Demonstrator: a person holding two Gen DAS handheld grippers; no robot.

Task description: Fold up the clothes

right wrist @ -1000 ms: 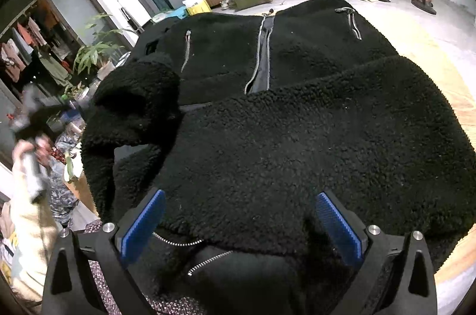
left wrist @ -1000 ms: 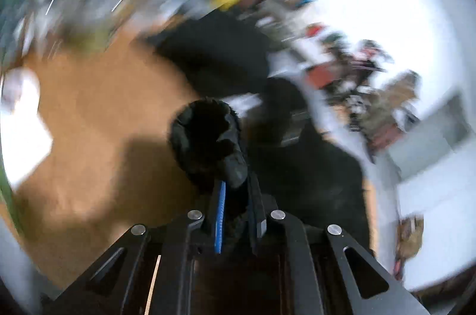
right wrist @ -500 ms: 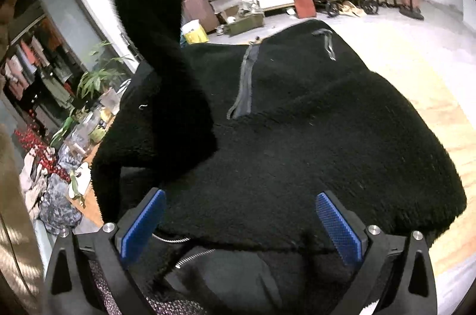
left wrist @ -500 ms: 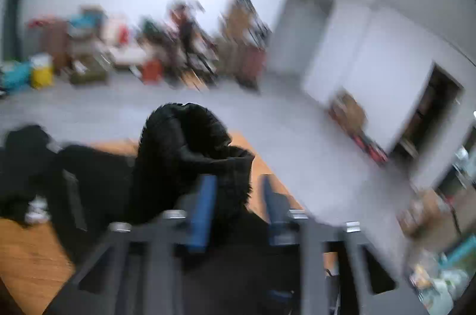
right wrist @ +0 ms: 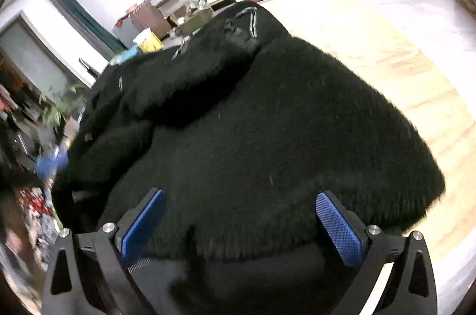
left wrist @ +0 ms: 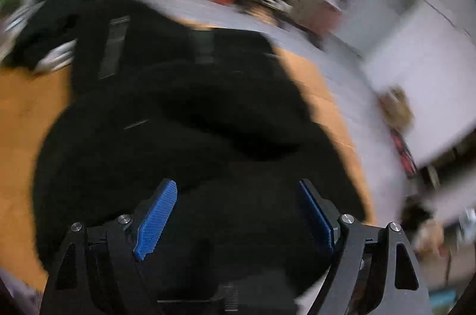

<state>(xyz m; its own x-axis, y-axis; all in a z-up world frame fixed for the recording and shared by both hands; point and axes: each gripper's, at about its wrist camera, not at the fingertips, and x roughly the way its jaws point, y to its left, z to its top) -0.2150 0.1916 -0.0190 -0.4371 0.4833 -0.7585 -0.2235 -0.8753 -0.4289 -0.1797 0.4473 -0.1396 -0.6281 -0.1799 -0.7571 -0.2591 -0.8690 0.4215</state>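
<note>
Black fleece jacket (right wrist: 267,136): lies bunched on the wooden bench (right wrist: 401,62), one sleeve folded across the body (zips showing at the far end), further folds judged outstanding. Left tongs (left wrist: 235,214) and right tongs (right wrist: 241,222): both spread wide over the near hem, gripping nothing

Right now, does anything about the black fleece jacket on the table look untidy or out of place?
Yes. The black fleece jacket lies bunched on the wooden table, not flat: a sleeve is thrown across the zippered chest in a thick roll. Both the left gripper and right gripper are open, holding nothing.
</note>
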